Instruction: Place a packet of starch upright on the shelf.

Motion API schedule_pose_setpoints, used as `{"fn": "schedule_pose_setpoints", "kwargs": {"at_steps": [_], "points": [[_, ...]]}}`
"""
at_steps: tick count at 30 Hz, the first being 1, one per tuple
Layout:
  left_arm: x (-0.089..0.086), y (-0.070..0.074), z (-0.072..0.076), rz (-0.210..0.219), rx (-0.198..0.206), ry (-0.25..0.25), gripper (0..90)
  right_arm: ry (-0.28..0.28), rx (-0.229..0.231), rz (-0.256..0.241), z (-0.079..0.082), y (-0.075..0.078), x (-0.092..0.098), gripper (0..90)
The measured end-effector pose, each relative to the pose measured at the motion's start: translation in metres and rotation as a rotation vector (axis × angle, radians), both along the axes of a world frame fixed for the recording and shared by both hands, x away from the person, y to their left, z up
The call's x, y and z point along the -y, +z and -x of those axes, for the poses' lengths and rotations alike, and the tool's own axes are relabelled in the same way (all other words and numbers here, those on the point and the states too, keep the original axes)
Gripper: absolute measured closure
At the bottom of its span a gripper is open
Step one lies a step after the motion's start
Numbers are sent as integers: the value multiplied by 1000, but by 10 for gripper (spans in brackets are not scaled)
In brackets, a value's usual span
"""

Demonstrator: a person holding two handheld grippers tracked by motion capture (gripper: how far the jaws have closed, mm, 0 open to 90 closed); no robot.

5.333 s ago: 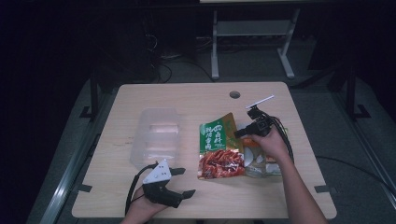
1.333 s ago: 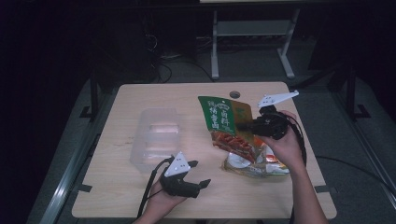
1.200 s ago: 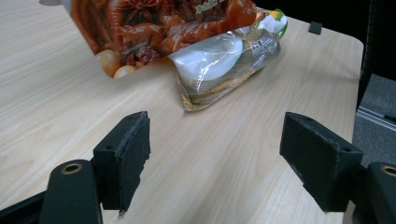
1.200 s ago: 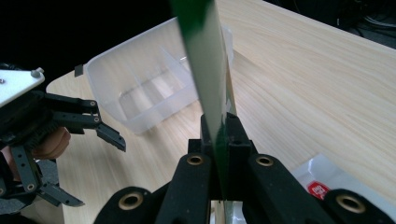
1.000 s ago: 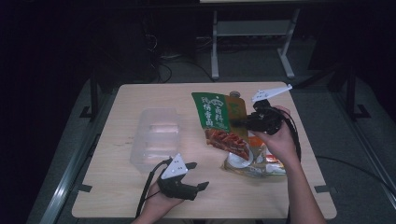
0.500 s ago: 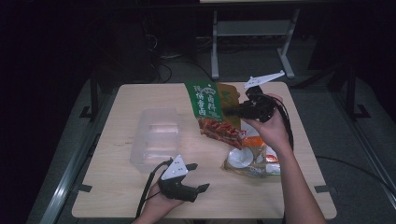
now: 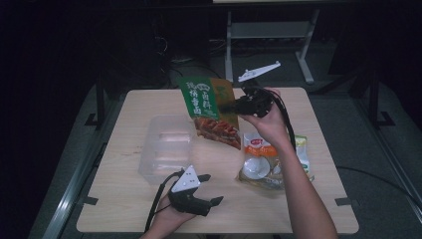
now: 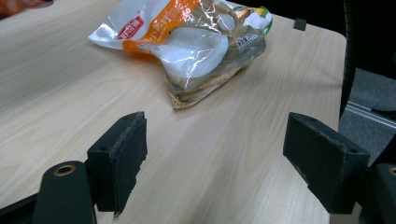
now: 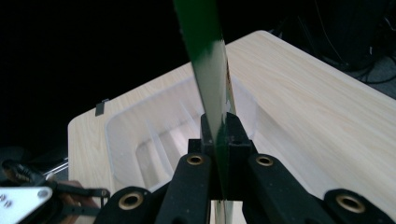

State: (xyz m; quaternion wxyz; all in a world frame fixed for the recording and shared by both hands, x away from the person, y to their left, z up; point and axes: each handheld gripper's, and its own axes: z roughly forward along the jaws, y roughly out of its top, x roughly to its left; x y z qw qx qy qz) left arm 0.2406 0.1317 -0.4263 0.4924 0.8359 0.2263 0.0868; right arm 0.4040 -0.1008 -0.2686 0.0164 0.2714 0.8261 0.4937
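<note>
— What's in the clear plastic tray (image 7: 166,149)?
— Nothing. The right gripper (image 7: 234,105) is clamped on the green snack bag (image 7: 209,110), held in the air over the tray's far right corner.
— Which way does the bag run?
— Long axis slanting, green top with white characters up, red food picture down. The left gripper (image 8: 212,158) rests with jaws apart near the clear orange-labelled packet (image 8: 187,42)

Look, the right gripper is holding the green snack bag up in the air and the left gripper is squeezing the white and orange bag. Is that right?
Not quite. The left gripper isn't squeezing anything: in the left gripper view its jaws stand wide open, apart from the white and orange bag, which lies on the table. The right gripper does hold the green snack bag up in the air.
</note>
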Motion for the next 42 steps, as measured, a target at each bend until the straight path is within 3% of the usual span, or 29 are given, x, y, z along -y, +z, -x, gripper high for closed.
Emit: {"fn": "schedule_pose_setpoints", "kwargs": {"at_steps": [15,25,42], "points": [[-7,2,2,18,9,2,214,64,0,-30,-28,4,-58,900],[-10,4,2,23,6,7,213,94,-33,-44,-46,-11,-93,900],[-13,5,2,37,3,13,212,90,-39,-76,-66,-35,-123,900]]}}
